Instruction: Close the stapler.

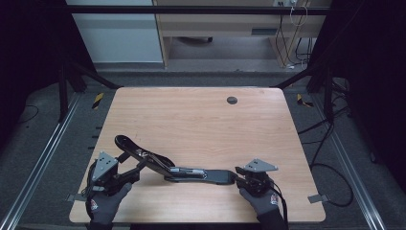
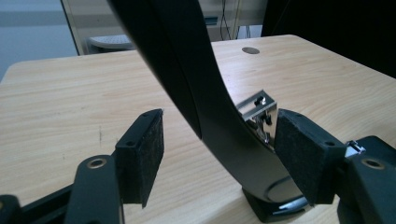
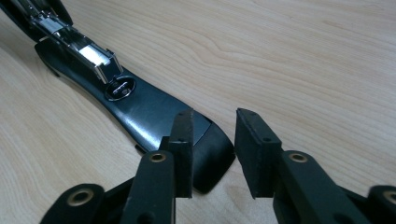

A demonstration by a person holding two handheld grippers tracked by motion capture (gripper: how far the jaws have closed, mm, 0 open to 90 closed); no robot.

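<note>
A long black stapler [image 1: 201, 175] lies swung open near the table's front edge. Its base points right and its top arm [image 1: 139, 152] rises toward the left. My left gripper [image 1: 138, 170] is open at the hinge end. In the left gripper view the curved black arm [image 2: 187, 70] and the metal magazine [image 2: 259, 114] stand between the jaws of my left gripper [image 2: 219, 149]; the right pad [image 2: 299, 158] is close against them and the left pad [image 2: 140, 154] stands apart. My right gripper [image 1: 238, 177] [image 3: 215, 140] is open over the rounded tip of the base [image 3: 149, 112], its pads not pressing on it.
The wooden table [image 1: 201, 115] has a round cable hole [image 1: 232, 100] at the back right. Gloved hands hold both grippers at the front edge. Black frame struts, floor rails and loose cables [image 1: 330, 167] surround the table; a wooden desk stands behind.
</note>
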